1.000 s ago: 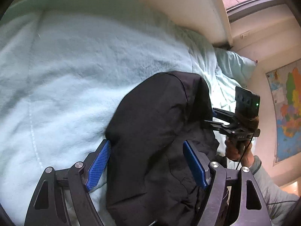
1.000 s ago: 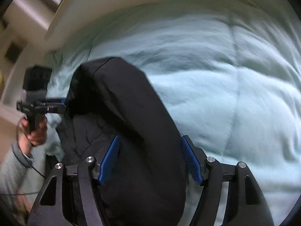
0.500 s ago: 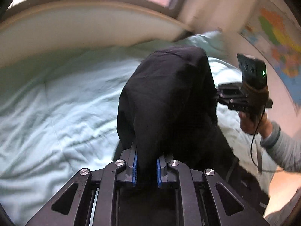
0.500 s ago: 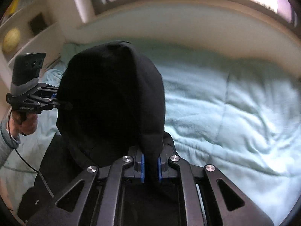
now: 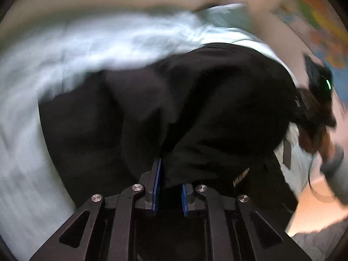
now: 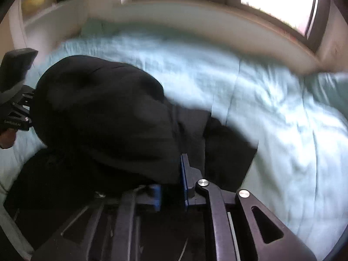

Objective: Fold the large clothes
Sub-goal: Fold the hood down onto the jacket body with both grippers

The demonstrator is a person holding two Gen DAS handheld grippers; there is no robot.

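Observation:
A large black garment (image 5: 195, 108) is stretched between my two grippers over a pale green bed cover (image 5: 65, 50). My left gripper (image 5: 169, 184) is shut on a bunched edge of the garment, its blue pads almost together. My right gripper (image 6: 171, 187) is shut on another edge of the same black garment (image 6: 104, 119), which billows up to the left. The right gripper (image 5: 315, 100) shows blurred at the right of the left wrist view; the left gripper (image 6: 19, 108) shows at the left edge of the right wrist view. Both views are motion-blurred.
The pale green cover (image 6: 271, 108) spreads over the whole bed. A cream padded headboard (image 6: 217, 28) and windows (image 6: 271, 2) run along the far side. A coloured wall map (image 5: 322, 21) hangs at the right. A shelf (image 6: 43, 6) stands at the far left.
Both grippers went from open around the cloth to shut on it. Since then the garment has spread wider and dropped lower toward the bed, and both cameras have swung.

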